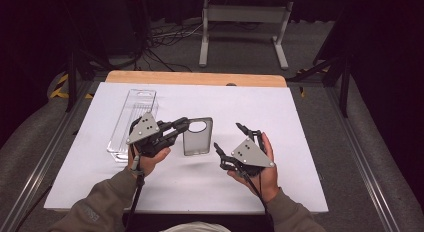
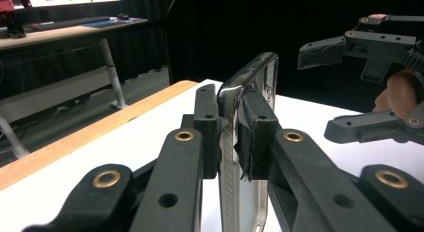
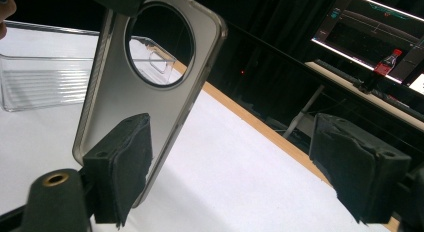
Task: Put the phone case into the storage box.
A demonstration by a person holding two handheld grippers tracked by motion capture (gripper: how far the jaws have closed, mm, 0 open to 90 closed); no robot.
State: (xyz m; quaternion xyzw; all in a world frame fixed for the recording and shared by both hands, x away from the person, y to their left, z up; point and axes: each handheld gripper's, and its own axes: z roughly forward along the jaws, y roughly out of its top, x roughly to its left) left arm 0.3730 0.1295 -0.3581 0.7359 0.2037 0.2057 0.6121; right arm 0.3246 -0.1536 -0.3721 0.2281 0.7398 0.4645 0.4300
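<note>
High view: the left hand-held gripper (image 1: 184, 124) sits at about nine o'clock from the middle of the white worktop (image 1: 300, 122), its jaws clamped on the left edge of a smoky translucent phone case (image 1: 197, 137) with a round camera opening near its top. At ten o'clock from that grip, a clear plastic box (image 1: 132, 123) lies lengthways on the worktop, just beside the left hand. The right hand-held gripper (image 1: 229, 140) hangs at four o'clock from the case, apart from it, its jaws spread wide.

Left gripper view: both pads (image 2: 257, 137) press on the case's rim (image 2: 245, 92), which rises edge-on between them, so this grip is tight on the case. At two o'clock the right hand-held gripper (image 2: 315, 89) stands with its jaws gaping and nothing between them.

Right gripper view: the case (image 3: 150, 87) stands tilted at eleven o'clock, its round opening showing the clear box (image 3: 45, 79) behind. The near pad (image 3: 120, 164) sits in front of the case's lower corner; I cannot tell whether it touches. The other pad is well apart at four o'clock.

Judged from this, the step in hand is a pass or shared hold of the case. Next, the right jaws would need to straddle the free edge and close squarely before the left lets go.
</note>
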